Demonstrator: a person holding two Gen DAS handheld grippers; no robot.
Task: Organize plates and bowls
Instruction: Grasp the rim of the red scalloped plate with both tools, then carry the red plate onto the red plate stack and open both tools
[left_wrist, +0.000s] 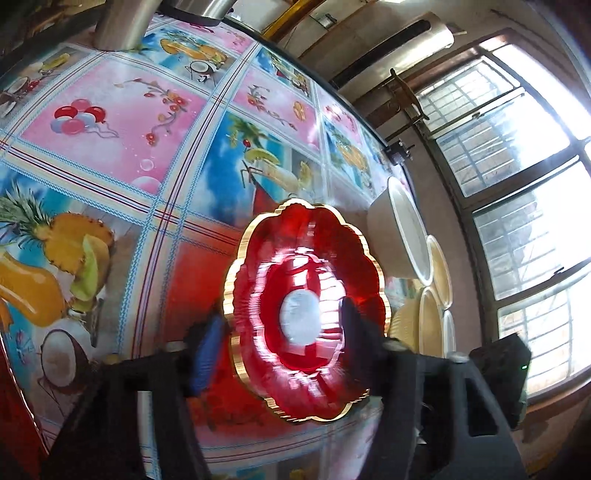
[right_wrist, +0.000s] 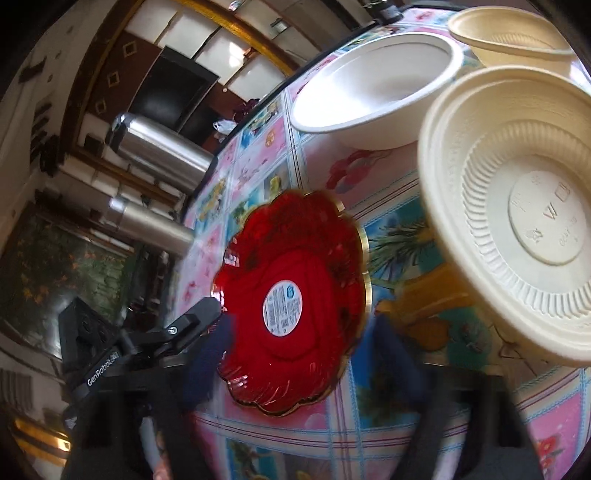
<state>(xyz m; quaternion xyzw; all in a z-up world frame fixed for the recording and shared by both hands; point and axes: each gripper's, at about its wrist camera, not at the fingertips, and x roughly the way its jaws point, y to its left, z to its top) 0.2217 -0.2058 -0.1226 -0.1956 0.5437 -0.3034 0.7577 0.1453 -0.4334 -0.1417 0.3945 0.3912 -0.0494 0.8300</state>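
Straddling the near edge of the red plate (left_wrist: 306, 240), the left gripper (left_wrist: 280, 317) has its jaws spread wide: the blue-padded finger lies outside the gold scalloped rim and the other finger lies over the red ribbed inside. The right wrist view shows one black fingertip of this gripper meeting the plate's rim on the side toward the flasks. The right gripper (right_wrist: 304, 328) is also spread and pinches nothing; its blurred fingers stand either side of the plate's near half, the dark blue pad crossing the rim. I cannot tell whether the plate lies flat on the cloth or is tipped up. A round white label sits at its centre.

The plate sits on a tablecloth (left_wrist: 110, 122) printed with fruit, drinks and balloons. Beyond it, toward the window (left_wrist: 517, 184), a white bowl (left_wrist: 399, 236) stands on the cloth, with cream ribbed bowls (left_wrist: 430, 325) just beside it. In the right wrist view a stack of those cream bowls fills the near right side. Two steel flasks (right_wrist: 162, 155) stand at the far table edge, well apart from the plate
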